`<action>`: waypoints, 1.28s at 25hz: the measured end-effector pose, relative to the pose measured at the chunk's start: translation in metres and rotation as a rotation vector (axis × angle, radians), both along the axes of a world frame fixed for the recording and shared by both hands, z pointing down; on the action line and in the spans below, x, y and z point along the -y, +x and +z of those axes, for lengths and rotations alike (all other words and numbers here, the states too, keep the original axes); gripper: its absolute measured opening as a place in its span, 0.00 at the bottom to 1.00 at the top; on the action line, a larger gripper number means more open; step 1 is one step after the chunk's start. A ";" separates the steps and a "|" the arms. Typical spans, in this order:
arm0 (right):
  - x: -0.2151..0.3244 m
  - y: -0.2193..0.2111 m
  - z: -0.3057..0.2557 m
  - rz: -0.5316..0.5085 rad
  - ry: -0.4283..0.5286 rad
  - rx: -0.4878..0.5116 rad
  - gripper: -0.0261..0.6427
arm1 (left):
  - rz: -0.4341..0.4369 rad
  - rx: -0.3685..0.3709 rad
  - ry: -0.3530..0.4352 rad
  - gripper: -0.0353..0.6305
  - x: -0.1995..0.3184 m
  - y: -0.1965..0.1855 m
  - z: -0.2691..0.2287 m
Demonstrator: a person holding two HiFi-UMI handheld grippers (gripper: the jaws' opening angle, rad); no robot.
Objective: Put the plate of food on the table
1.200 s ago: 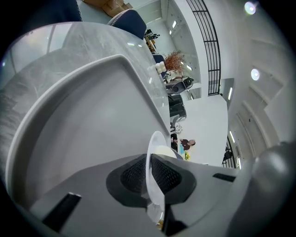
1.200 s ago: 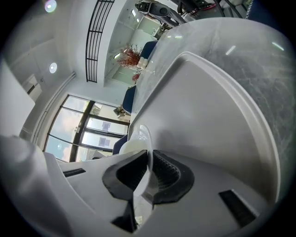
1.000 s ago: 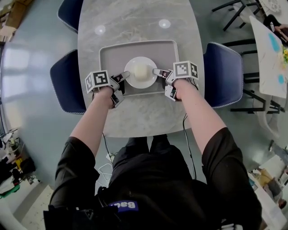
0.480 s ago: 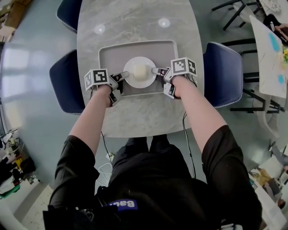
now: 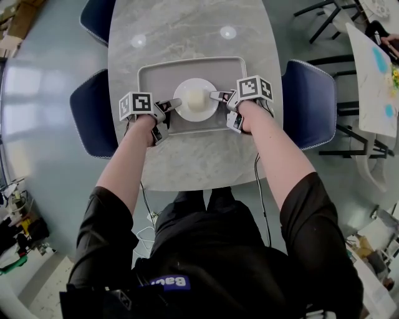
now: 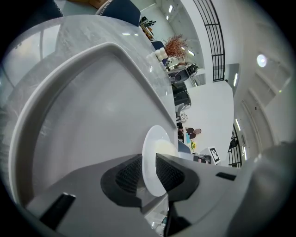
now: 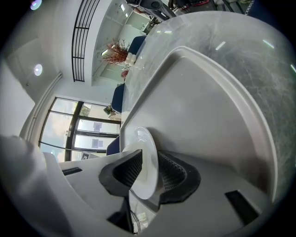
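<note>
The plate (image 5: pixel 186 109), white and round with a pale mound of food (image 5: pixel 197 96) in its middle, sits within the grey tray (image 5: pixel 156 78), near the tray's near edge. The tray lies across the middle of the oval grey marbled desk (image 5: pixel 187 28). The left gripper (image 5: pixel 172 104) has its fingers closed on the plate's left rim. The right gripper (image 5: pixel 217 96) is at the right rim; its fingers have just been opening and stand slack, with the rim between them. Whether the plate rests on the tray or is held just off it I cannot tell.

Bare desk top shows beyond the tray's far side, with two round light glints (image 5: pixel 138 41), and a narrower strip shows between the tray and the desk's near edge. Blue chairs stand close against both long sides (image 5: pixel 90 118) (image 5: pixel 308 103), and a third (image 5: pixel 96 19) is at the far left. Pale glossy floor (image 5: pixel 37 93) lies open to the left. To the right are black-legged furniture and a white-topped desk (image 5: pixel 374 93).
</note>
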State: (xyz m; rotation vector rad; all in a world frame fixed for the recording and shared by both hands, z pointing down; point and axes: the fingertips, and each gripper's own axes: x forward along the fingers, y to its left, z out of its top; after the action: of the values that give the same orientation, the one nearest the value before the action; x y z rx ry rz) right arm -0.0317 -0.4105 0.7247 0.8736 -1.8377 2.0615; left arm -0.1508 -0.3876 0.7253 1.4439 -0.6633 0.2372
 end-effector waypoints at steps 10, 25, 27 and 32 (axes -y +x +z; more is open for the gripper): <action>0.004 0.011 0.000 0.001 0.001 -0.067 0.22 | 0.002 0.075 0.000 0.12 0.000 -0.008 0.008; -0.009 0.041 -0.033 0.011 0.122 -0.094 0.22 | 0.009 0.167 0.054 0.13 -0.004 -0.022 -0.005; -0.014 0.038 -0.044 0.005 0.174 -0.099 0.22 | -0.013 0.187 0.113 0.13 -0.002 -0.024 -0.016; -0.034 0.033 -0.064 -0.085 0.350 -0.202 0.22 | 0.030 0.301 0.329 0.13 -0.010 -0.019 -0.049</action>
State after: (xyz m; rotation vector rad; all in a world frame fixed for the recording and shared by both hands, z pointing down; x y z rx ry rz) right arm 0.0008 -0.3763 0.6603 1.0237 -2.1117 1.5620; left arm -0.1696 -0.3775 0.6767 1.7516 -0.9593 0.3875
